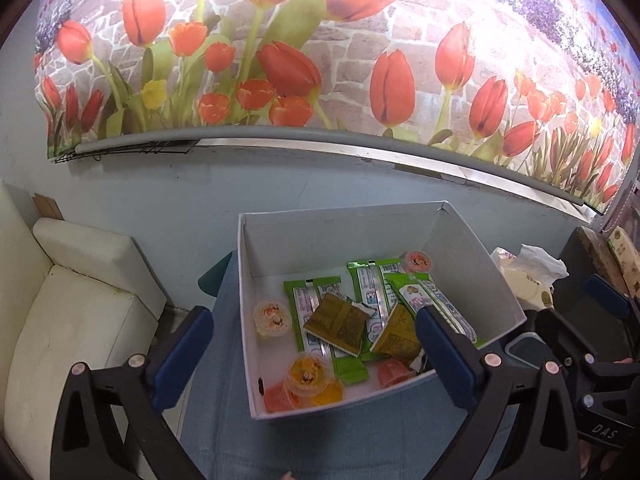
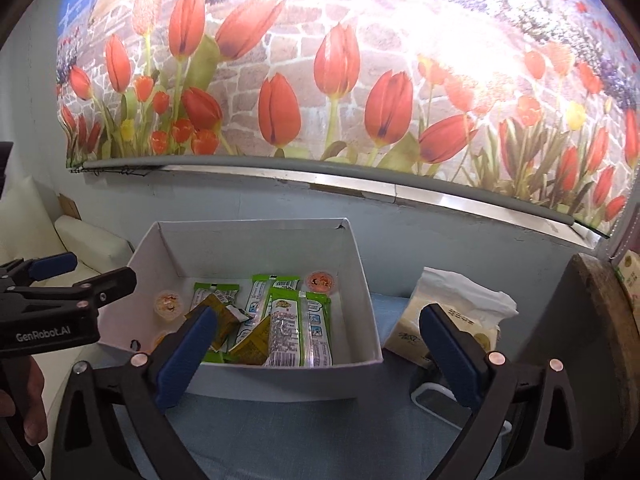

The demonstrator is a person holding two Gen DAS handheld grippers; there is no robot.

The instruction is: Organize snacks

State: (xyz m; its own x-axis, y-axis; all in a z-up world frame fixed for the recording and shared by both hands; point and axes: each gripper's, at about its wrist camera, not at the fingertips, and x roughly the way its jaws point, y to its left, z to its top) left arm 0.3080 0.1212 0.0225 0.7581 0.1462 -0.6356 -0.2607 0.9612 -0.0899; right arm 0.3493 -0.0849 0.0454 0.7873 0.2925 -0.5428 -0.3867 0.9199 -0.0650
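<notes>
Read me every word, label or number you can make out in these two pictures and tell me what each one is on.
"GenRobot.AI": on the black body of the left gripper, seen from the right wrist.
"DAS": on the black body of the right gripper, seen from the left wrist; it may be cut off.
Green snack packets, brown sachets and jelly cups in the white box: print too small to read.
Tissue pack: print blurred.

matt white cardboard box, glossy plastic snack wrappers, blue woven cloth
</notes>
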